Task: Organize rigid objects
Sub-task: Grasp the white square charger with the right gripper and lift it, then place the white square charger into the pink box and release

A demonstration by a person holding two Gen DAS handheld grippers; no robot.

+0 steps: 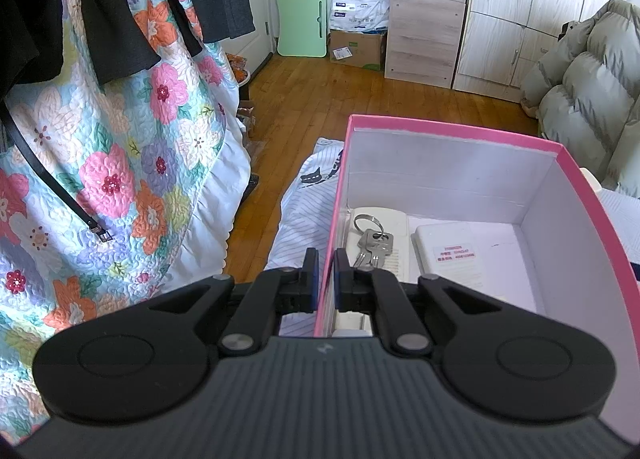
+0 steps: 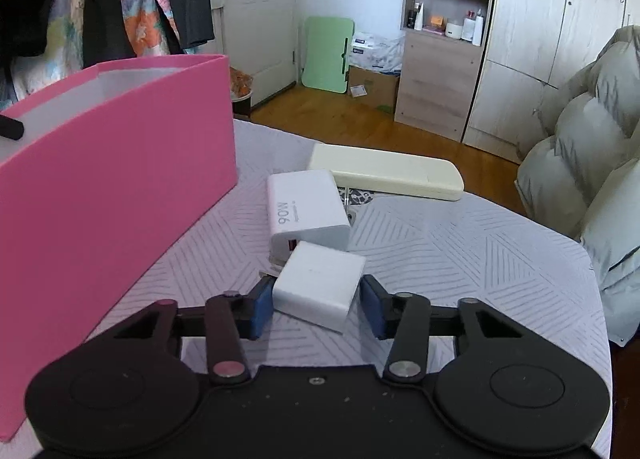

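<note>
- right hand-held gripper (image 2: 316, 309) sits low over the bed with its blue pads on either side of the small white charger (image 2: 318, 285). The left pad looks like it's touching the side, the right one looks a hair off it, so I'd call it not clamped yet, no real grip
- left hand-held gripper (image 1: 326, 279) is pinched shut on the near wall of the pink box (image 1: 452, 131), one pad outside and one inside, holding the box steady
- that small charger lies on the patterned bedspread (image 2: 460, 251), tilted, its far corner leaning against the bigger 90W charger (image 2: 306, 209), prongs poking out toward the left
- handling guess: hard plastic block, stiff, light-ish but dense, glossy so a bit slippery. Best bet is squeezing the two flat sides across the middle and staying off the prongs. It won't crush, but it could twist out if grabbed near a corner
- count outside the box: two white chargers plus one long cream case (image 2: 386, 177) lying just behind them, so three things to move
- count inside the box: one bunch of keys on a ring (image 1: 370, 237) sitting on a flat white thing, plus one white block with a label (image 1: 452, 249) beside it
- one pink box, standing just to the left of the chargers
</note>
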